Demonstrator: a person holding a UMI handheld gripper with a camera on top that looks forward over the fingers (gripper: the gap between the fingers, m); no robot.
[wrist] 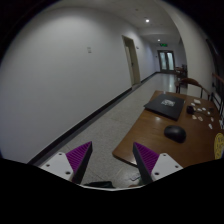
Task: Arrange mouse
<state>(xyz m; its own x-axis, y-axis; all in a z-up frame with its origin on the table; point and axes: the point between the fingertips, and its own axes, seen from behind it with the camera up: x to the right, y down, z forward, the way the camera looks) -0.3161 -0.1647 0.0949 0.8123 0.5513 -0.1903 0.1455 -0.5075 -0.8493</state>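
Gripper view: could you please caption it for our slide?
Open gripper hovers short of a wooden table bearing a black computer mouse.

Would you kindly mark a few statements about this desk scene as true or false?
1. The mouse lies on the wooden desk. True.
2. The gripper is shut on the mouse. False: its fingers are open and the mouse lies beyond them.
3. A dark mouse pad lies farther along the desk than the mouse. True.
4. The mouse sits on the mouse pad. False: it rests on bare wood, nearer the fingers.
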